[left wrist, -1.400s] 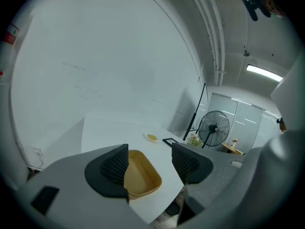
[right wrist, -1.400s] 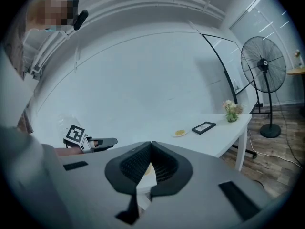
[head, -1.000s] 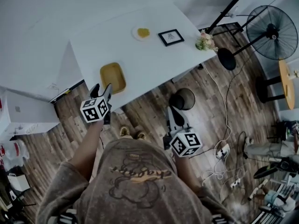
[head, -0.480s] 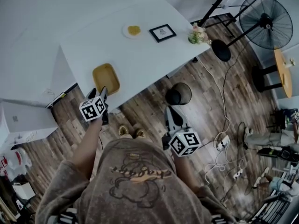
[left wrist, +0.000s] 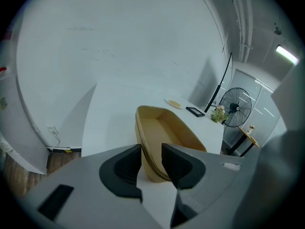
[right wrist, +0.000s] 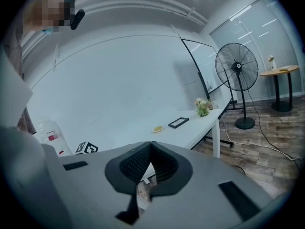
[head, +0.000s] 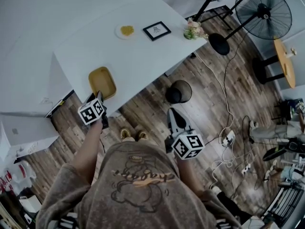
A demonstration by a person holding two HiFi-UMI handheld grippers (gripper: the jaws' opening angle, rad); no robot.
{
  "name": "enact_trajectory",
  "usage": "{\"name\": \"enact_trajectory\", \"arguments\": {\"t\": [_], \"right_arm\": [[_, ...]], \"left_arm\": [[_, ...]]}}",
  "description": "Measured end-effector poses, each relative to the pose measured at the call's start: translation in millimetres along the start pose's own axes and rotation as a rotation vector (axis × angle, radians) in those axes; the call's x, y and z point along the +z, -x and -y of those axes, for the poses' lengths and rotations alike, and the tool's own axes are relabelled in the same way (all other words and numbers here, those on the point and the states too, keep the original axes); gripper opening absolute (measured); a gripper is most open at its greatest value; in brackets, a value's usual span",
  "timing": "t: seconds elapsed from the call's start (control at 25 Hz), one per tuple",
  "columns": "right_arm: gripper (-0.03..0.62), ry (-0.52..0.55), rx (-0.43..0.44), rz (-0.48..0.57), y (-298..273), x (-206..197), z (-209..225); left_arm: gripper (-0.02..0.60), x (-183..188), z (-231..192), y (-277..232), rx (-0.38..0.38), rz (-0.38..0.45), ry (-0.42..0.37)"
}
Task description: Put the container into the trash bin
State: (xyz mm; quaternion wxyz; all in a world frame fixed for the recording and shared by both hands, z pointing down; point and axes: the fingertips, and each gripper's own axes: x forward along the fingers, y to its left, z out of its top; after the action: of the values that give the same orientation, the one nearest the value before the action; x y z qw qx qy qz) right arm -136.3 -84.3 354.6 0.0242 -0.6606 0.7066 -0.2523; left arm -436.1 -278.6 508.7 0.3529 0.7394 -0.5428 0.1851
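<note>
A yellow-tan shallow container point(head: 101, 82) lies near the front edge of the white table point(head: 143, 56). My left gripper point(head: 99, 99) reaches down to its near end. In the left gripper view the container point(left wrist: 167, 132) has its near wall between the jaws of that gripper point(left wrist: 151, 163), which are closing; a gap still shows on the inner side. A black round trash bin point(head: 178, 91) stands on the wood floor beside the table. My right gripper point(head: 175, 119) hangs above the floor near the bin, shut and empty point(right wrist: 151, 149).
On the table's far part are a plate with yellow food point(head: 126, 30), a small picture frame point(head: 157, 30) and flowers point(head: 193, 30). A standing fan point(head: 264, 11), a round wooden table point(head: 284, 56) and floor cables point(head: 228, 137) are at the right.
My left gripper has dropped onto the container's near edge and its jaws have narrowed around the wall. The right gripper has hardly shifted.
</note>
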Motion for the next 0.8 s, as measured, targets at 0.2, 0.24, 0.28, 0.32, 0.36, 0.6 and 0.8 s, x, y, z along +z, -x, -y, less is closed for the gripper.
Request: {"name": "enact_trajectory", "arguments": {"t": [0.2,0.24,0.28,0.32,0.36,0.6,0.8], "right_arm": [[0.002,-0.010,-0.030,0.011,15,0,8],[0.002,-0.013,-0.035,0.013,17,-1,9],[0.002,-0.017,-0.040,0.016,19,-2,10],[0.002,-0.019,-0.043,0.018,20,-2,10],[0.002,-0.018,-0.046,0.020,21,-1,10],[0.002,-0.017,-0.085,0.039,28,2,13],[0.002,-0.025,-0.148,0.077,51,8,21]], "left_arm": [[0.031,2,-8,5,0.063,-0.003,0.016],[0.029,3,-8,7,0.066,0.001,0.007],[0.027,4,-8,9,0.065,0.007,0.000],[0.026,6,-8,11,0.061,0.015,-0.001],[0.026,9,-7,13,0.052,0.025,0.001],[0.023,35,27,28,-0.087,0.083,-0.026],[0.023,52,88,44,-0.244,0.107,-0.093]]}}
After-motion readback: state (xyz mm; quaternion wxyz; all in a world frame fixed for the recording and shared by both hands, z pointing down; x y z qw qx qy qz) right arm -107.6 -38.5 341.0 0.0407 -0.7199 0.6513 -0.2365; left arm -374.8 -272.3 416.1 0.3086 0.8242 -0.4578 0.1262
